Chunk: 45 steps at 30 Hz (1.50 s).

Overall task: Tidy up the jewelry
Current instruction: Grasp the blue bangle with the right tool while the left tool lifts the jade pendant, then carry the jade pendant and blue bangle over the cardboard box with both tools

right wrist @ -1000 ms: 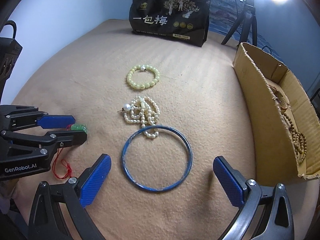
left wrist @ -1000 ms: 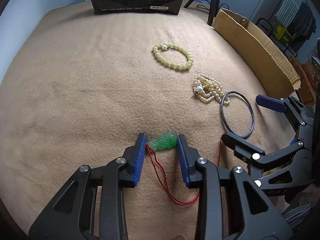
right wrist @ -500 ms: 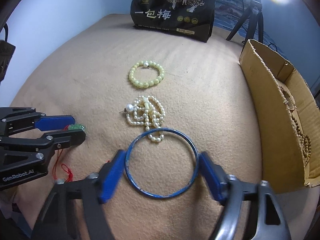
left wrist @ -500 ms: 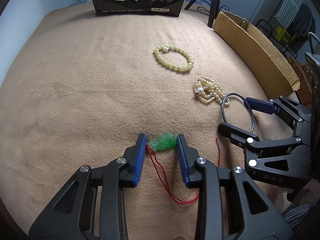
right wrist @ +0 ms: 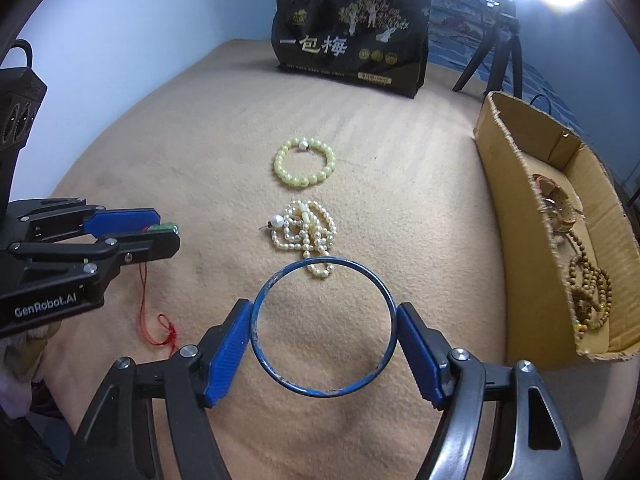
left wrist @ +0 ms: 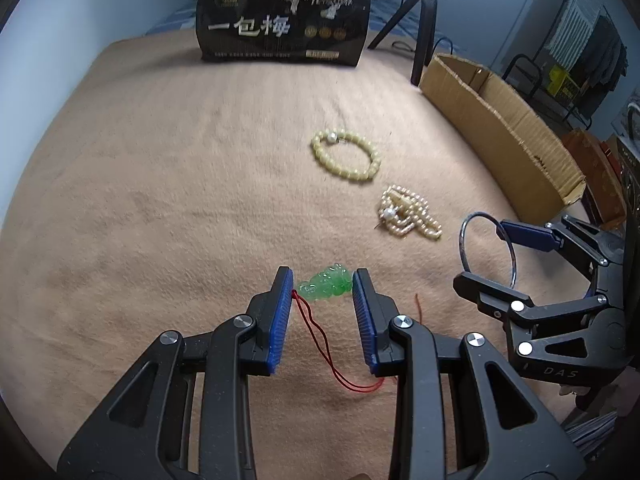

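My left gripper (left wrist: pixel 322 288) is shut on a green jade pendant (left wrist: pixel 326 283), whose red cord (left wrist: pixel 340 356) trails on the tan blanket. My right gripper (right wrist: pixel 324 322) is shut on a blue bangle (right wrist: pixel 256 344), both pads pressing its sides; in the left wrist view the bangle (left wrist: pixel 466 228) stands lifted off the blanket. A yellow bead bracelet (right wrist: pixel 304 162) and a heap of pearl necklace (right wrist: pixel 306 230) lie beyond. The cardboard box (right wrist: pixel 516 216) at the right holds brown wooden beads (right wrist: pixel 588 292).
A black printed bag (right wrist: pixel 348 44) stands at the far edge of the blanket (right wrist: pixel 200 128). A black tripod (right wrist: pixel 500 40) stands behind the box. The left gripper body (right wrist: pixel 60 260) is at the left of the right wrist view.
My right gripper closed from wide open onto the blue bangle and lifted it. My left gripper rose with the pendant held between its pads.
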Motion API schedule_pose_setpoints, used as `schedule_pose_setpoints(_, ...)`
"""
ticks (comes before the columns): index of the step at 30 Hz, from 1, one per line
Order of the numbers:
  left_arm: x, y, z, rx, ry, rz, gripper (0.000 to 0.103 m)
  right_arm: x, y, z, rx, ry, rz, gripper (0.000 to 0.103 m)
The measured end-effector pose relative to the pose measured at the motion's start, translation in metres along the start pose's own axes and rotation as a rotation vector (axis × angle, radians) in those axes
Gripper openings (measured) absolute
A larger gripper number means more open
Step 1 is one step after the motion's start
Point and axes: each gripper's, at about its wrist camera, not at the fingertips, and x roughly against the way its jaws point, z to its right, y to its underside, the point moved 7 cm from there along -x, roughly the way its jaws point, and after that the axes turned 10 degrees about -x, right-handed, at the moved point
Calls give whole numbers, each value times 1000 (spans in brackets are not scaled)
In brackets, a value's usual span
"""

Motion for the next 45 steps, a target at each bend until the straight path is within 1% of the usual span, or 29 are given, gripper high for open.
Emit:
schedule_pose_setpoints(9, 29, -19, 3, 9, 6, 72, 30, 33, -3, 11, -25, -5, 41, 74)
schedule_pose_setpoints(16, 40, -29, 5, 21, 11, 96, 30, 57, -8, 24, -56, -5, 73, 74)
schedule_pose_setpoints(22, 56, -43, 12, 17, 22, 132, 30, 79, -15, 38, -77, -2, 108, 74)
schedule_pose_setpoints(28, 73, -64, 29, 13, 56, 179, 30, 102, -22, 64, -115, 19, 146, 74)
schedule_pose_setpoints(34, 84, -84, 51, -20, 80, 214, 30, 121, -28, 96, -168, 47, 183, 74)
schedule_pose_setpoints(41, 88, -109, 71, -42, 108, 238, 30, 130, -30, 118, -192, 78, 199, 74)
schedule_pose_setpoints(45, 92, -125, 82, -72, 110, 257, 30, 133, -31, 127, -207, 89, 204, 74)
